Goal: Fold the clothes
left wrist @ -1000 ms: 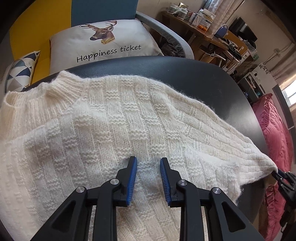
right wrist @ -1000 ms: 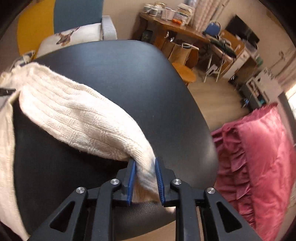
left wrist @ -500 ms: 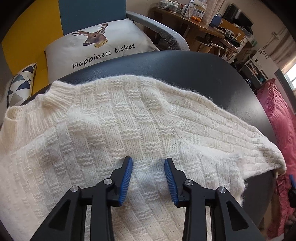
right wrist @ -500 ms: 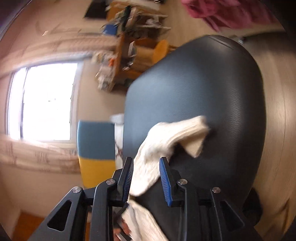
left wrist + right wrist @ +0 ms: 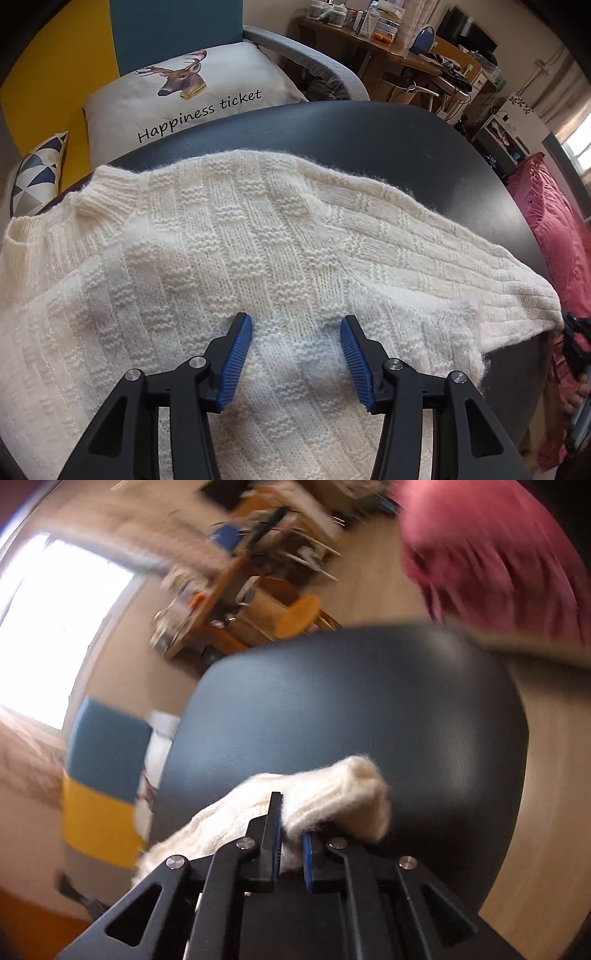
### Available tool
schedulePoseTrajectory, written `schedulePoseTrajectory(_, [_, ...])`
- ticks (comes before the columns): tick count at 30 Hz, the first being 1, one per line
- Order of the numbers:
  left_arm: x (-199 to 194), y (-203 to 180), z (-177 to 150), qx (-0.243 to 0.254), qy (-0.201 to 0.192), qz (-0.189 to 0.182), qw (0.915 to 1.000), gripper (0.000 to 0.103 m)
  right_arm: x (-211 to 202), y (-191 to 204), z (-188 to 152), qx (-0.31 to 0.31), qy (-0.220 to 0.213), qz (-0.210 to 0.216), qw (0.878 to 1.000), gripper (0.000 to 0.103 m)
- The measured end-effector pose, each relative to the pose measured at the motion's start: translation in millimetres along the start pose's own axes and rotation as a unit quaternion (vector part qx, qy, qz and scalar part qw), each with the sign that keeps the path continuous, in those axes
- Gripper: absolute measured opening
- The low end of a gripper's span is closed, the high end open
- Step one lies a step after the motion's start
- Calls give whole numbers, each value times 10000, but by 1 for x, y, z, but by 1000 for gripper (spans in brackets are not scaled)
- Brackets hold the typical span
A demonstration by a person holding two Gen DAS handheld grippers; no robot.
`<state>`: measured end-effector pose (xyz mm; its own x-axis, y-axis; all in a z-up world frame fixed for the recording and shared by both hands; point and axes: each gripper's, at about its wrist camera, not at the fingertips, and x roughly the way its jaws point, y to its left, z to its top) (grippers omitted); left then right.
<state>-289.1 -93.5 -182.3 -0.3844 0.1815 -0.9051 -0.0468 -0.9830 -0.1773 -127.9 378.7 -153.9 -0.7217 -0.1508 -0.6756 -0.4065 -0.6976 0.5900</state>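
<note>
Item: cream basket-weave knitted sweater, lying flat on a round black leather-look tabletop; ribbed collar toward 10 o'clock in the left wrist view, one long sleeve running out toward 3 o'clock, its cuff end at the table's right edge. Left gripper: black frame, blue ribbed pads, poised over the body of the sweater near the armpit seam; its jaws have just been opening and stand apart, nothing pinched, knit visible between them but not pressed. Right gripper: jaws have just closed, clenched on the sleeve's cuff (picture blurred, yet wool is plainly bunched between the pads). Key relation: the sleeve's long axis lies from the shoulder at 12 o'clock of the left gripper out to the cuff at 3 o'clock, so the right hand is the nearer one and holds the free end; folding, as I judge it, calls for carrying that cuff back along the axis toward 9 o'clock, over the body. Edges: the cuff sits at the table rim, and beyond it hangs a pink ruffled bedcover. Open room: bare tabletop at 12 to 2 o'clock beyond the sleeve. Behind the table at 11 o'clock, a grey cushion printed with a deer.
</note>
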Motion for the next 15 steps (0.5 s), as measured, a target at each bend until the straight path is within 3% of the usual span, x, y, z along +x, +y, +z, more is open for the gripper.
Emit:
schedulePoseTrajectory(3, [-1,0,-2,49,-32,-12,10000,52,-28,41,17,-1275,-540,-192,9902,7])
schedulePoseTrajectory(6, [-1,0,-2,63,-46,-15,10000,52,-14,45,20,-1656,-404,-478,9842,7])
schedulePoseTrajectory(10, [0,-2,-1,99,-19,10,9999,55,25,12,16,-1397,152,-771,9871,7])
schedulePoseTrajectory(15, [2,-6,0,245,26,103,9996,56,28,-35,-2,-693,478,-597,9947,8])
